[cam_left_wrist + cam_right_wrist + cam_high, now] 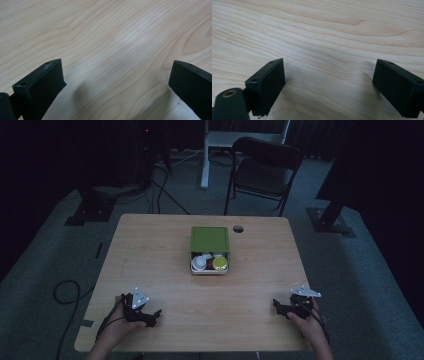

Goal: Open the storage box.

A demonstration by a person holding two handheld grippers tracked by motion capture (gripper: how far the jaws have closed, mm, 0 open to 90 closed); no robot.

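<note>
Your left tool (150, 316) rests low at the near left of the worktop (160, 255), with your hand (117, 327) behind it. In the left gripper view its jaws stand spread wide, with bare wood grain between them and nothing pinched. Your right tool (282, 308) sits at the near right corner, also close to the wood; the right gripper view shows its jaws spread just as wide, again with bare grain between. The two tools are well apart, one near each front corner.

The green box (209, 240) stands at the worktop's centre, towards the far side, well apart from both tools. Its near part is open: a white cup (199, 263) lies left, a yellow round lid (220, 263) right, just beside each other. A small dark hole (238, 228) in the wood lies just right of the box's far corner.
</note>
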